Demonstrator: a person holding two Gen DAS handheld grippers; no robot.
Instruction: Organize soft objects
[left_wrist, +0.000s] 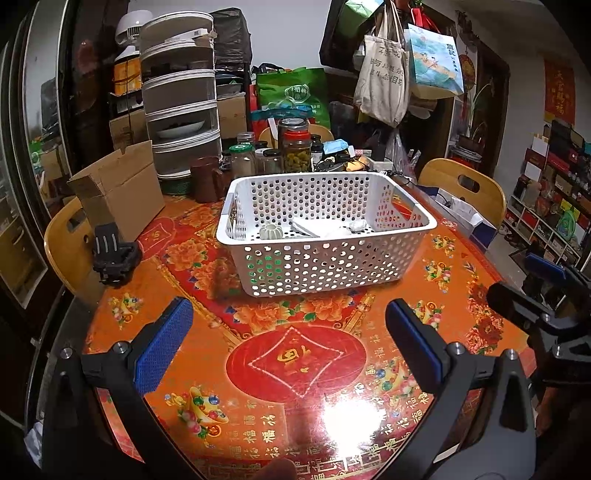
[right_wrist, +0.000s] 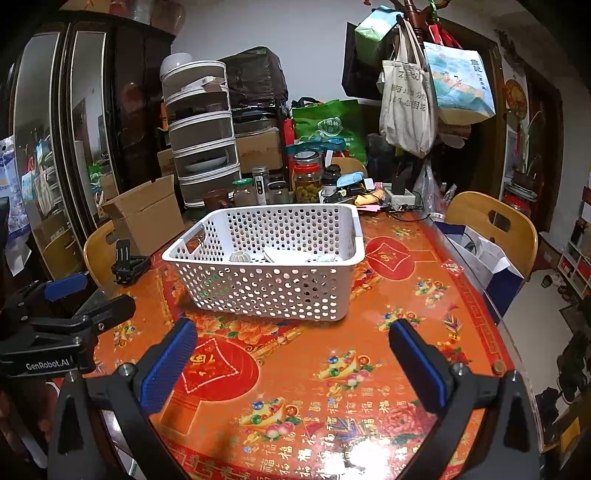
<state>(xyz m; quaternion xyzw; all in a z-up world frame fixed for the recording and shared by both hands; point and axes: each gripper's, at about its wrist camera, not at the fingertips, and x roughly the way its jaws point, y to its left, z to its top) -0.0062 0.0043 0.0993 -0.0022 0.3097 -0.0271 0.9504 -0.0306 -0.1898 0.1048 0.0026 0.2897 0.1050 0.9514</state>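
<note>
Left wrist view shows a white basket (left_wrist: 325, 236) in the middle of the table (left_wrist: 295, 369), with a small round soft thing (left_wrist: 270, 231) and flat white things (left_wrist: 325, 227) inside; jars (left_wrist: 295, 151) and a cardboard box (left_wrist: 122, 192) stand along the far edge; nothing blocks the basket; the left gripper (left_wrist: 290, 347) and right gripper (right_wrist: 293, 363) hang spread wide and empty above the near edge; bags (right_wrist: 406, 107) hang behind.

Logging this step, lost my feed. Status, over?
Left gripper open, empty; right gripper same. Soft items sit in white basket. Tabletop between grippers and basket bare.
</note>
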